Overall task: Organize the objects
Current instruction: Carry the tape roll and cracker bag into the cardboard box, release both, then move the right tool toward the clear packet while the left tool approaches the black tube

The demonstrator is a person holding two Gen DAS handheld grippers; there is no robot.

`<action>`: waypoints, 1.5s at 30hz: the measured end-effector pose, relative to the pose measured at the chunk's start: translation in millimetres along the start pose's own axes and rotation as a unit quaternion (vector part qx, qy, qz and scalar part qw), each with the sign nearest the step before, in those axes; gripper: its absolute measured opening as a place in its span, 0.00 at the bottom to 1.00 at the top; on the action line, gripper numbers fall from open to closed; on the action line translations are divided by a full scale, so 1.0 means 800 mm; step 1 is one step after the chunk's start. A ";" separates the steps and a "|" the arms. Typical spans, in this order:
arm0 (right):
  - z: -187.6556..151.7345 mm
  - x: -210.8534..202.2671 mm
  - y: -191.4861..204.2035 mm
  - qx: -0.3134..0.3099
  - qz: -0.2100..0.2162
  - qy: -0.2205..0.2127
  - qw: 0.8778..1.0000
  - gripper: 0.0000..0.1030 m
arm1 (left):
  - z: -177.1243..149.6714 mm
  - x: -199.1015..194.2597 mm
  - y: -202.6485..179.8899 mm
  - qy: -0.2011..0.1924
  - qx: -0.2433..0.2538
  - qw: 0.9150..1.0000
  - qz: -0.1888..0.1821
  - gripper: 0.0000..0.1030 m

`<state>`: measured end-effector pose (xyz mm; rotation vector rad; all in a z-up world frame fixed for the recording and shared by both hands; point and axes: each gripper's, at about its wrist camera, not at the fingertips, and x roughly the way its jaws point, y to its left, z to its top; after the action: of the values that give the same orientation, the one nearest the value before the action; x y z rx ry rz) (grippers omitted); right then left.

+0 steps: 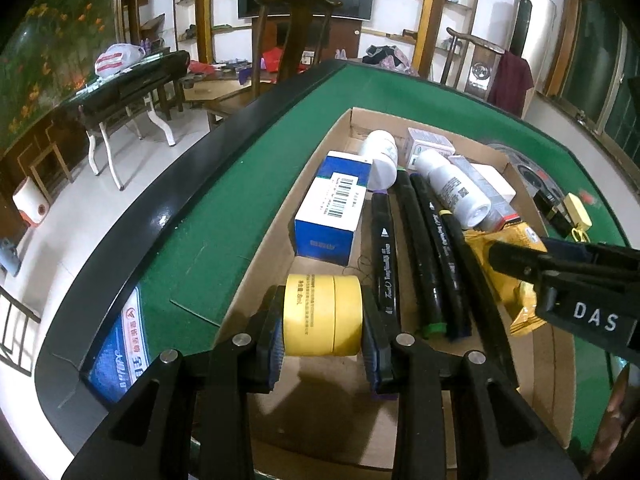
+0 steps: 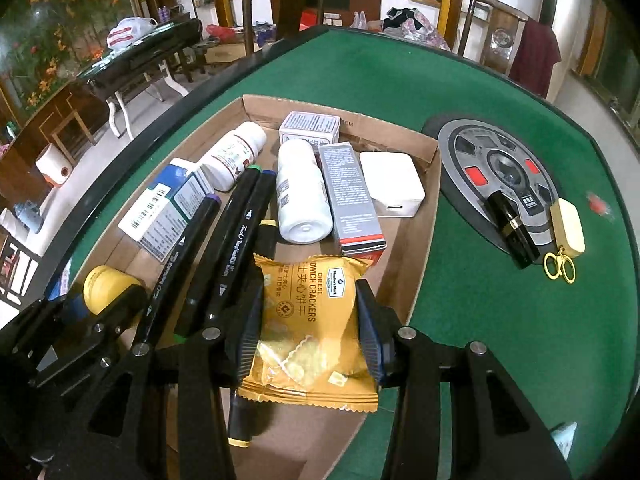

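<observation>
A shallow cardboard box lies on the green table. My left gripper is shut on a yellow jar at the box's near left; the jar shows in the right wrist view too. My right gripper is shut on a yellow cracker packet, over the box's near right. Inside lie black markers, a blue and white carton, white bottles, a grey carton and a white charger.
To the right of the box on the green felt are a round grey dial panel, a black tube and a cream case with gold rings. The table's black rim runs along the left. Chairs stand behind.
</observation>
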<state>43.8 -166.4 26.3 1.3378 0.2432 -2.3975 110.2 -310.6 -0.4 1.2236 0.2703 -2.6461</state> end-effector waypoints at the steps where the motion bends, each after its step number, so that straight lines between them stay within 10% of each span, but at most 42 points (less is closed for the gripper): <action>1: 0.000 0.001 0.000 0.002 0.001 0.001 1.000 0.42 | 0.001 0.000 0.000 0.000 -0.001 1.000 -0.002 0.28; 9: -0.008 0.013 -0.005 0.039 0.044 0.027 0.998 0.48 | 0.007 -0.031 0.001 -0.028 -0.018 0.999 -0.008 0.56; 21: -0.013 -0.060 -0.009 0.031 0.050 -0.078 0.995 0.55 | 0.017 -0.079 -0.027 -0.089 0.012 0.995 0.054 0.60; 26: -0.012 -0.065 -0.015 0.039 0.057 -0.085 0.994 0.55 | 0.020 -0.094 -0.031 -0.118 0.009 0.990 0.071 0.83; 45: -0.036 -0.074 -0.069 0.075 0.071 -0.094 0.990 0.55 | 0.018 -0.104 -0.083 -0.129 0.043 0.986 0.093 0.84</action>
<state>71.4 -91.8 59.5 1.1368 -0.0842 -2.4394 134.3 -241.0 77.8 0.8675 -0.0016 -2.6357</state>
